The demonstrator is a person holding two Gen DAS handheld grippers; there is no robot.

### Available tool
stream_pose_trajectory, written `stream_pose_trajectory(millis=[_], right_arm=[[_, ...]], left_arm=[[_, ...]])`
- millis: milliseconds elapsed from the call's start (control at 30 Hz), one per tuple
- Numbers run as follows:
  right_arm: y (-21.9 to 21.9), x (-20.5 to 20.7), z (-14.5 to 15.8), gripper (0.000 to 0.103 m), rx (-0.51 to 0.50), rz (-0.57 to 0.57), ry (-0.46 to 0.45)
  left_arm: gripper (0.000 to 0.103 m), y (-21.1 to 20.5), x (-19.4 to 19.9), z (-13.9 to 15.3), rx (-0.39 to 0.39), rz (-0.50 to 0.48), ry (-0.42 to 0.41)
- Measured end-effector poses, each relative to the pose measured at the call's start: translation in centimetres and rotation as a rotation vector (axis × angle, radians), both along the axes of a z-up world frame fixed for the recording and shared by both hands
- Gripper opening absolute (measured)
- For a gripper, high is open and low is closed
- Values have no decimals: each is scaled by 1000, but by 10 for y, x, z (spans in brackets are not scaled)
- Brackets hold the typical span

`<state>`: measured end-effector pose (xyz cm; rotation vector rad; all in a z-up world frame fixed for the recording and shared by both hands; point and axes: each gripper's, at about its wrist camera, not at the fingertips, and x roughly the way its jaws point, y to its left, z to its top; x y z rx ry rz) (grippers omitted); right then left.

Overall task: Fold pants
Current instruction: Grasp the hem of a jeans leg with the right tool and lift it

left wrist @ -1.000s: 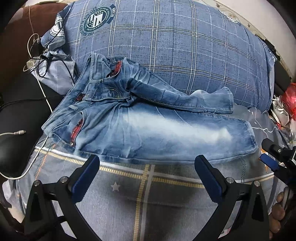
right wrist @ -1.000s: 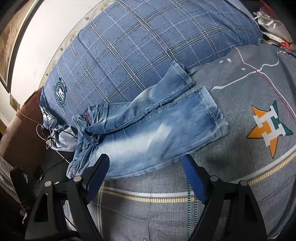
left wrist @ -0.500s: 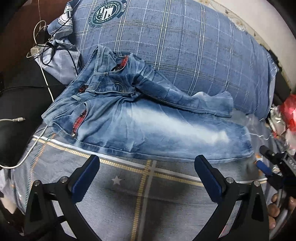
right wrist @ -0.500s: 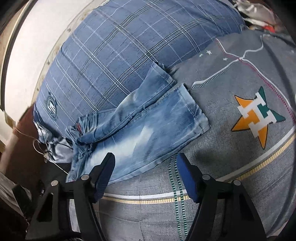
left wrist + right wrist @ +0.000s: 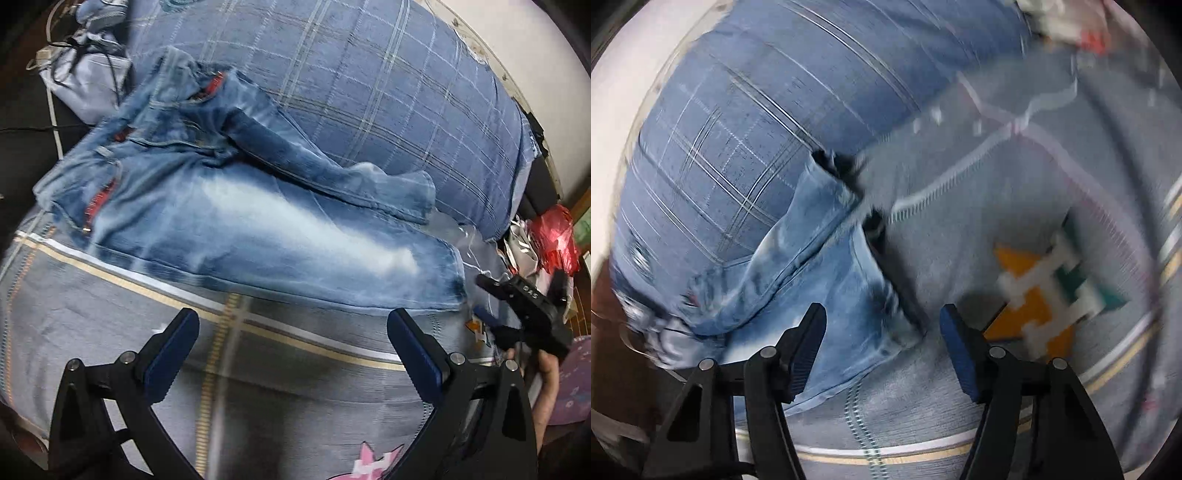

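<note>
Faded blue jeans (image 5: 258,229) lie flat on the grey bedsheet (image 5: 110,314), waist at the left, legs running right; the upper leg rests against a blue plaid duvet (image 5: 369,92). My left gripper (image 5: 291,332) hovers open over the sheet, just short of the lower leg's near edge, nothing between its fingers. In the right wrist view my right gripper (image 5: 881,325) is over the leg hem of the jeans (image 5: 820,280). Its jaws are closing, with the hem corner between them but the pads not pressing on it. The right gripper (image 5: 517,306) also shows beside the hem.
Cables and a charger (image 5: 74,55) lie at the sheet's far left edge. A red plastic bag (image 5: 554,236) and clutter sit at the far right. An orange star print (image 5: 1045,295) marks the sheet right of the hem. A hand (image 5: 546,384) holds the right gripper.
The right gripper has moved in toward the leg hem, which now lies between its narrowing fingers. The left gripper rolled a little and stayed open near the lower leg.
</note>
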<state>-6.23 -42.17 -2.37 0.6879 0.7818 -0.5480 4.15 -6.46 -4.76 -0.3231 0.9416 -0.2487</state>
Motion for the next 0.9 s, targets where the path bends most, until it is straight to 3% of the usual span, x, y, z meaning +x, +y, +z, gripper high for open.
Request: stream_pose_trajectory(millis=[100,167,267,467,533,600,767,900], right_arm=[[-5,13,-19,57,28,24,69],[1,21,-21,33,-7,50,101],[10,17,-14,17,-61,65,113],[22,-6,19,15,-50,108,-42],[29,1,19,15,-108,127,2],[25,5,7,15,-91,114,53],[8,-3,-6,24,12,56,63],[19,0,4,25,-58,94,36]], left_arm=[[101,-12,6,-7,-23,-25,31],[101,-19,10,-13,-31,-42,55],[101,-26,14,-16,-47,-50,72],[101,-43,33,-23,-105,-87,124],[101,-49,43,-28,-121,-93,143],[101,-49,52,-34,-133,-78,166],[98,-30,64,-41,-227,12,222],[97,-22,58,-46,-279,27,248]])
